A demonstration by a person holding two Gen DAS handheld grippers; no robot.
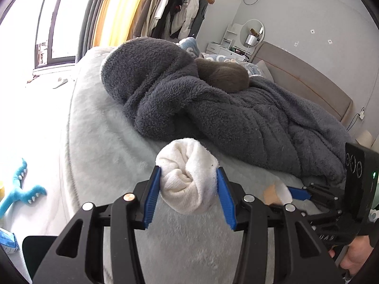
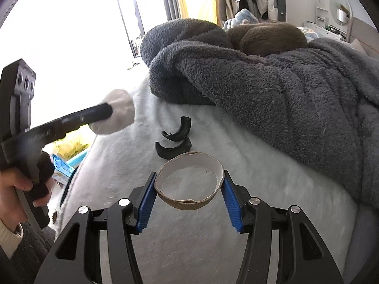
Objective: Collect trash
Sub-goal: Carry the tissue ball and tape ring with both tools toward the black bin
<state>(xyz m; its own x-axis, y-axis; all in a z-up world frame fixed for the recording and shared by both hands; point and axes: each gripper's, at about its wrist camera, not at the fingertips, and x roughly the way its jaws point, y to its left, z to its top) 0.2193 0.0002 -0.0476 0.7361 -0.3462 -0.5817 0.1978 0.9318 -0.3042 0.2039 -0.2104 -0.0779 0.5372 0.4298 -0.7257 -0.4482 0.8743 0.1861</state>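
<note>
My left gripper (image 1: 189, 175) is shut on a rolled white sock (image 1: 188, 177) and holds it above the pale bed cover (image 1: 101, 146). My right gripper (image 2: 189, 181) is shut on a short cardboard tube (image 2: 189, 184), squeezed oval, open end toward the camera. In the left wrist view the tube (image 1: 271, 193) and right gripper (image 1: 298, 193) show at lower right. In the right wrist view the left gripper (image 2: 104, 113) and blurred sock (image 2: 116, 111) are at left. Two curved black plastic pieces (image 2: 175, 139) lie on the bed just beyond the tube.
A dark grey fleece blanket (image 1: 213, 101) is heaped across the bed, with a brown cushion (image 1: 225, 75) behind it. A blue toy (image 1: 21, 189) lies on the floor at left. Clothes hang on a rack (image 1: 175, 7). A headboard (image 1: 308, 82) runs along the right.
</note>
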